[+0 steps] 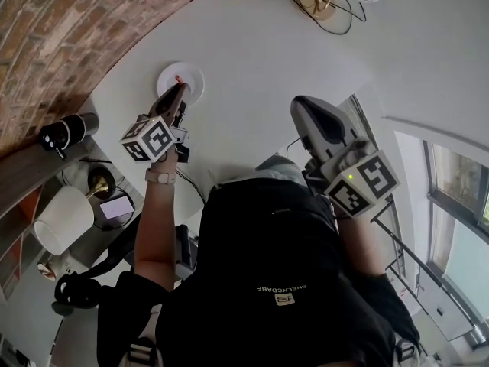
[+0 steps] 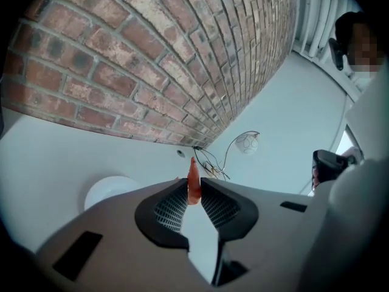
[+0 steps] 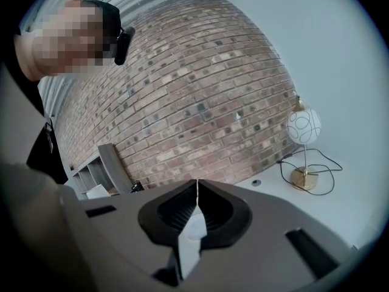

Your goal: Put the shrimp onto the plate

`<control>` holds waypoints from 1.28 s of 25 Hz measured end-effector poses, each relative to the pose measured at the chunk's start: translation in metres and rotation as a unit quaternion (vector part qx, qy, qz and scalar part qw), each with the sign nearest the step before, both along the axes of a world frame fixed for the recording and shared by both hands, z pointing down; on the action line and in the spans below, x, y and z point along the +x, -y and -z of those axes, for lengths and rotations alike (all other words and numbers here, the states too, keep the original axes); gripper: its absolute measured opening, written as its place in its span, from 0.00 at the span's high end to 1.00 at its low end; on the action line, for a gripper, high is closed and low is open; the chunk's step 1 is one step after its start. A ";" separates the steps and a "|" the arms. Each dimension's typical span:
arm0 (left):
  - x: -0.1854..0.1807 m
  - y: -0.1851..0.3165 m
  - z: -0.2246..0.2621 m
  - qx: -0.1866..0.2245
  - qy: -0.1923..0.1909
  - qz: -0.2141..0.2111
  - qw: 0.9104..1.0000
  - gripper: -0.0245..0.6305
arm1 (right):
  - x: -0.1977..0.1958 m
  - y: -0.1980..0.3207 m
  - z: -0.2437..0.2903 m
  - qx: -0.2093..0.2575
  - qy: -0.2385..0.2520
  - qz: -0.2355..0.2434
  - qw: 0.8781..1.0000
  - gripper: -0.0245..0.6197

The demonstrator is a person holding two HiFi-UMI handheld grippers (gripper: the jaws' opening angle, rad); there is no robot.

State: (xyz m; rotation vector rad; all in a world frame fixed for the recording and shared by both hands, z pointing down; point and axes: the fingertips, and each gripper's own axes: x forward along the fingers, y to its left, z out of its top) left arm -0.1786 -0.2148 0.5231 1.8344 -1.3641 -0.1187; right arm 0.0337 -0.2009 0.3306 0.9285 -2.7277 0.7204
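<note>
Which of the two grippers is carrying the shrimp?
The left gripper: its jaws pinch the orange shrimp upright between them. The right gripper has its jaws shut with nothing between them.

Shrimp (image 2: 193, 187): orange-red. Plate (image 1: 195, 75): plain white. Table (image 1: 260, 44): pale grey-white. Wall (image 2: 152, 59): red-brown brick, light mortar lines. Lamp (image 3: 303, 126): white globe with thin dark loops, gold base. Left gripper (image 2: 194, 180): grey shell, black ribbed pads (image 2: 170, 208), black-and-white marker squares

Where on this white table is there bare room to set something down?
The widest bare stretch of table lies between the plate and the lamp, ahead of the right gripper. Crowded: the lamp's cord loops beside its base, and the left gripper holds the shrimp near the plate.
</note>
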 end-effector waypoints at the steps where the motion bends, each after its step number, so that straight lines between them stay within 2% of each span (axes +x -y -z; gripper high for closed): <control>1: 0.000 0.002 -0.008 -0.008 0.004 -0.001 1.000 0.86 | 0.001 0.001 -0.001 -0.001 -0.001 -0.002 1.000 0.95; 6: -0.001 0.008 -0.047 -0.048 0.007 -0.003 0.999 0.86 | 0.007 0.003 -0.008 -0.012 -0.005 -0.024 1.000 0.95; 21: 0.002 0.013 -0.120 -0.127 0.031 -0.020 0.991 0.86 | 0.015 0.005 -0.017 -0.024 -0.019 -0.055 0.998 0.95; 32: 0.008 0.020 -0.133 -0.144 0.024 -0.025 0.989 0.86 | 0.019 0.005 -0.017 -0.026 -0.021 -0.070 0.997 0.95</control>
